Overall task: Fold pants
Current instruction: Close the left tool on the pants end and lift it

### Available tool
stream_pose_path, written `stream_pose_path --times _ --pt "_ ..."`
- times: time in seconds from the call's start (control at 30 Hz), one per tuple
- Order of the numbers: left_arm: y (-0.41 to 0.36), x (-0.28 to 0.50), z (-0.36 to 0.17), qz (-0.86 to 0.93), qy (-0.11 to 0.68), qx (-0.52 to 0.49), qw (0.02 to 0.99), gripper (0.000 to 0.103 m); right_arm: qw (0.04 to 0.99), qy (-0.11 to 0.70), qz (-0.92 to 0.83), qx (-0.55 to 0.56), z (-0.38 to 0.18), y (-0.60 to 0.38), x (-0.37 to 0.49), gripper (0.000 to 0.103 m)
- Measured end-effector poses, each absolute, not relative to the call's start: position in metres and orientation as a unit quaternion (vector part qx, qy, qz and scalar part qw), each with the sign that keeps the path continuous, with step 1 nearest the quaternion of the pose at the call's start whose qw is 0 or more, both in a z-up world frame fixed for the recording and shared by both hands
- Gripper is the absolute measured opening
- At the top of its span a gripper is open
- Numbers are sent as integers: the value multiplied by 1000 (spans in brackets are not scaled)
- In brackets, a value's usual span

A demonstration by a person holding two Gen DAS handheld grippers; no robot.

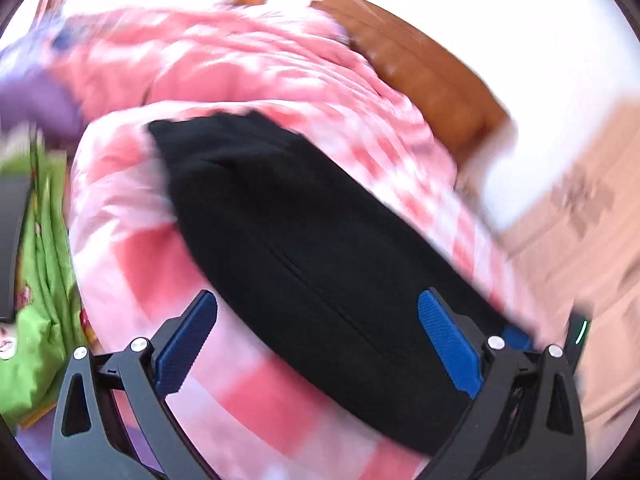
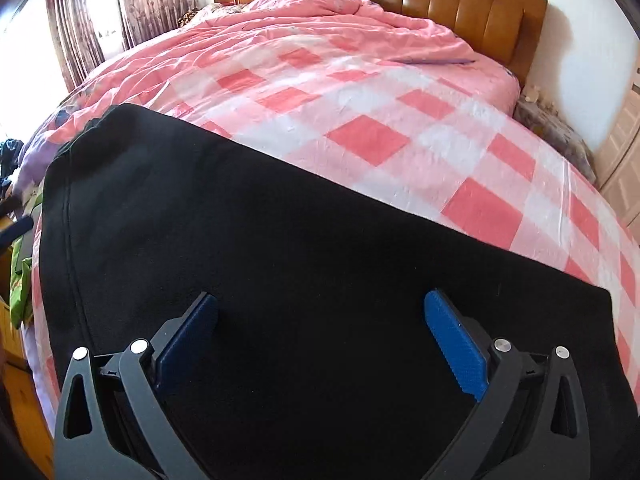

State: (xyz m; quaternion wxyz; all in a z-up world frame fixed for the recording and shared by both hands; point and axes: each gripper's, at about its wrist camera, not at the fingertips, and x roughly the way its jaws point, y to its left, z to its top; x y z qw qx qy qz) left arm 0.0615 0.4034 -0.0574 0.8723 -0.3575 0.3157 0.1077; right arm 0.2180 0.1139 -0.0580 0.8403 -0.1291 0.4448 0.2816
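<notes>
Clearly both tongs, left tongs (image 1: 318, 344) and right tongs (image 2: 320, 340), gape wide, holding nothing. Black pants (image 2: 280, 280) lie flat on the bed (image 2: 368, 140), near its foot, far from the headboard (image 2: 460, 4). Pinch matching corners (left view blurred). Their long axis runs across the bed, slanting toward the headboard.

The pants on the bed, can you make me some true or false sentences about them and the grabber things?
1. The pants are black. True.
2. The pants lie on the floor. False: they lie on the pink checked cover of the bed.
3. The right gripper is pinching the pants. False: its jaws are wide open.
4. The left gripper is open. True.
5. The headboard is brown. True.
</notes>
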Motion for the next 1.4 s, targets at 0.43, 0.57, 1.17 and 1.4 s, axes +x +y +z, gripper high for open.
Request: stream_pose_path --times 0.43,0.57,1.17,1.4 --pt "491 99 -90 99 312 -457 827 82 840 445 282 -130 -59 113 218 99" --pt "505 112 -94 92 304 -461 828 82 840 445 282 -130 -59 113 218 99" --pt "475 117 -34 137 282 -325 893 24 801 449 351 -184 -53 169 185 99" --pt "342 106 54 64 220 -148 962 15 854 408 321 35 -14 58 182 99"
